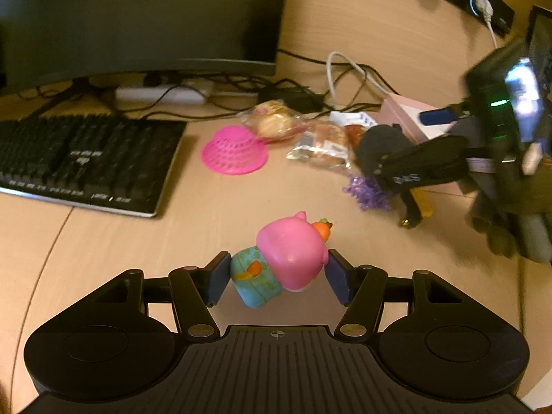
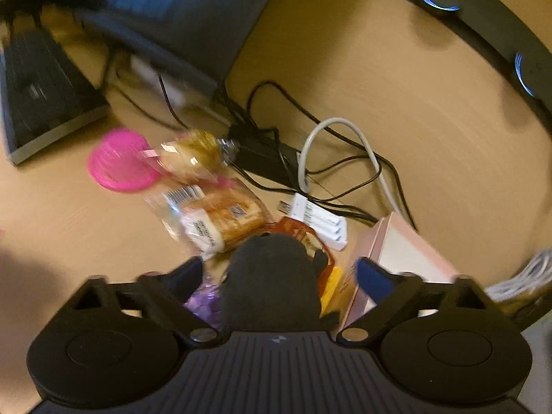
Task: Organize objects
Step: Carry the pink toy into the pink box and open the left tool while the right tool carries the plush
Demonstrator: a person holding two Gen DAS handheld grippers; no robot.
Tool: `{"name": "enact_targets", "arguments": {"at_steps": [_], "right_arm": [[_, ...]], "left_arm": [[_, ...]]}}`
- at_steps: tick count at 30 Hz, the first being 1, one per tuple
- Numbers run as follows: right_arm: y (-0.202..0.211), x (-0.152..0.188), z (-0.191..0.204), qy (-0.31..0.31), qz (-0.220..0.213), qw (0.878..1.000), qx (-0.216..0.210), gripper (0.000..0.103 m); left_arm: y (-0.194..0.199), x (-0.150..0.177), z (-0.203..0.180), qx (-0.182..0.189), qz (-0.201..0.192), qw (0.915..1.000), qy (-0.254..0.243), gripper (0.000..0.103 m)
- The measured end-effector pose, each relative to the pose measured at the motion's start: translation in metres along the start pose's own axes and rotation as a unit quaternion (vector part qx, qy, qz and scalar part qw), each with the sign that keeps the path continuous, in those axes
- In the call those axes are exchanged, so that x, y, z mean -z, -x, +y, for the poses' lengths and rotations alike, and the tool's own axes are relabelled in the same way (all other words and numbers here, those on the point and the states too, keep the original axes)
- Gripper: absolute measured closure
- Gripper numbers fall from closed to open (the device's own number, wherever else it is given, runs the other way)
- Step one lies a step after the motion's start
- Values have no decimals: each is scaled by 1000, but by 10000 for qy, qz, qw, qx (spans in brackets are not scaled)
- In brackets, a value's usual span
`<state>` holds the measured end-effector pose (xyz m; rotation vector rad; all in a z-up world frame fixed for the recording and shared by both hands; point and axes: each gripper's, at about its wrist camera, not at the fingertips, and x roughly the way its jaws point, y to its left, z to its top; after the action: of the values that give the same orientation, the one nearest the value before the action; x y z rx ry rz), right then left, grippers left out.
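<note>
Firstly, at the far left of the light wooden desk [image 1: 103,241] lies a black computer keyboard [image 1: 86,158], and behind it stands a dark monitor [image 1: 138,17]. Next to the keyboard rests a pink plastic mesh basket [image 1: 234,151], turned upside down. Near the middle, the left gripper [image 1: 277,277] has its two blue pads [image 1: 217,277] pressed on a small pink pig figure in a teal dress [image 1: 276,265], which leans to the right. Further right lie two clear wrapped pastry packets [image 1: 321,145], one just beside the basket. At the right side, the right gripper [image 2: 279,272] has its fingers apart around a dark rounded soft object [image 2: 272,276], without touching it; a purple crinkled item [image 1: 367,193] lies under it, and a pale pink box [image 2: 407,255] is just beside.
</note>
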<state>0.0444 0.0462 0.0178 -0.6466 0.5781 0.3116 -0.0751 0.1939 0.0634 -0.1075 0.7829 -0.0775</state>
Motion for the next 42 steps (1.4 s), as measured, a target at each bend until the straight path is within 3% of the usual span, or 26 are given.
{"name": "enact_targets", "arguments": {"at_steps": [2,4,7,11,16,21,24,26,29,30,34,38,40,42], "right_arm": [[-6,0,4,38,228,9997,8,23],[-6,3,4,-30,413,9991,-124,43],[17,7,-6,-363,386,9982,-285,46],[83,19,-38,-1162,148,9907,-688,47],[142,61,-80,-1669,103,9838,-650,47],[161,115,-121,-2269,249,9733,-248,46],[166,140,-139,-2550,239,9666,-75,46],[172,153,-148,-2718,169,9622,-22,46],[177,168,-158,-2919,84,9564,44,46],[177,171,-162,-2978,50,9546,65,47],[181,177,-180,-3242,-85,9459,49,47],[184,162,-209,-3436,-385,9383,-95,47],[179,150,-227,-3460,-513,9366,-194,46],[168,136,-245,-3453,-559,9365,-235,46]], "left_arm": [[2,2,4,-12,3,10000,-65,38],[0,3,6,72,42,9999,-101,38],[-4,4,3,253,135,9994,-182,38],[-5,1,-15,601,185,9972,-413,38],[-2,-20,-54,1057,56,9921,-670,38],[-14,-72,-106,1396,-184,9876,-699,38],[-25,-108,-149,1424,-633,9835,-921,38],[-42,-132,-178,1402,-810,9823,-945,37],[-79,-159,-212,1653,-777,9810,-657,32],[-96,-164,-224,1611,-696,9820,-700,32],[-149,-160,-259,870,-530,9891,-1066,32],[-137,-159,-232,1263,-632,9896,-270,31],[-130,-154,-227,1259,-769,9877,-527,29],[-142,-157,-238,898,-698,9889,-958,29]]}}
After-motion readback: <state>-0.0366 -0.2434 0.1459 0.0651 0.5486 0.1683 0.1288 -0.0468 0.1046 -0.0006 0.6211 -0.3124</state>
